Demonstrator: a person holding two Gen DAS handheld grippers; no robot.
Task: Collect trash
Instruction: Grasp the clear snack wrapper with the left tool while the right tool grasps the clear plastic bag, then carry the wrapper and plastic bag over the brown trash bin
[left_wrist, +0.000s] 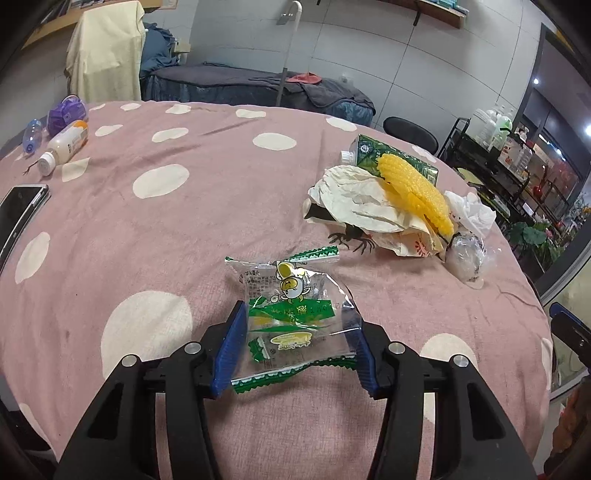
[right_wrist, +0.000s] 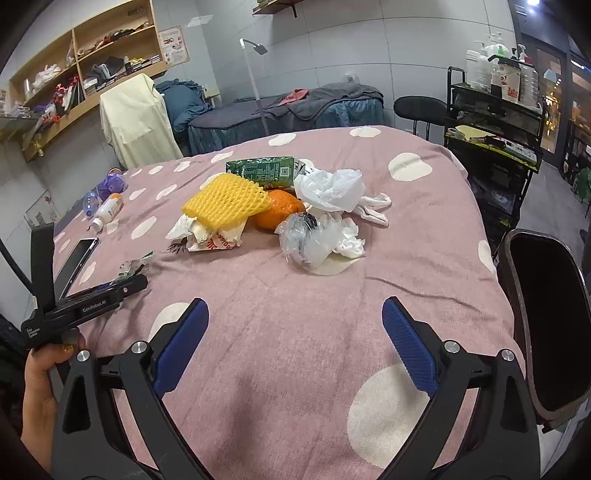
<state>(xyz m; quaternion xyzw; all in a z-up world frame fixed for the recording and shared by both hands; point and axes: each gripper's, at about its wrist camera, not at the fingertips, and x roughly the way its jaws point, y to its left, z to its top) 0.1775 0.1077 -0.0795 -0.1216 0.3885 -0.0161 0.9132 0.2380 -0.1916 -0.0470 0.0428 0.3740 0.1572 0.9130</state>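
A bench is covered by a pink blanket (left_wrist: 221, 206) printed with cream dots. Toward its far side a heap of trash is gathered: a green drink carton (right_wrist: 260, 170), a yellow foam fruit net (right_wrist: 226, 201) laid over a crumpled paper wrapper (left_wrist: 354, 201), an orange (right_wrist: 277, 214), a white plastic bag (right_wrist: 330, 190) and a clear crumpled film (right_wrist: 310, 240). A phone (left_wrist: 18, 216) and a white bottle (left_wrist: 66, 146) are seen at the left edge. Nearer, apart from the heap, a clear snack wrapper with green print (left_wrist: 291, 321) lies flat on the blanket. It is bracketed by the left gripper (left_wrist: 295, 345), whose blue jaws stand at its two side edges, touching them. The jaws of the right gripper (right_wrist: 295, 347) are held wide apart over bare blanket, with nothing between them.
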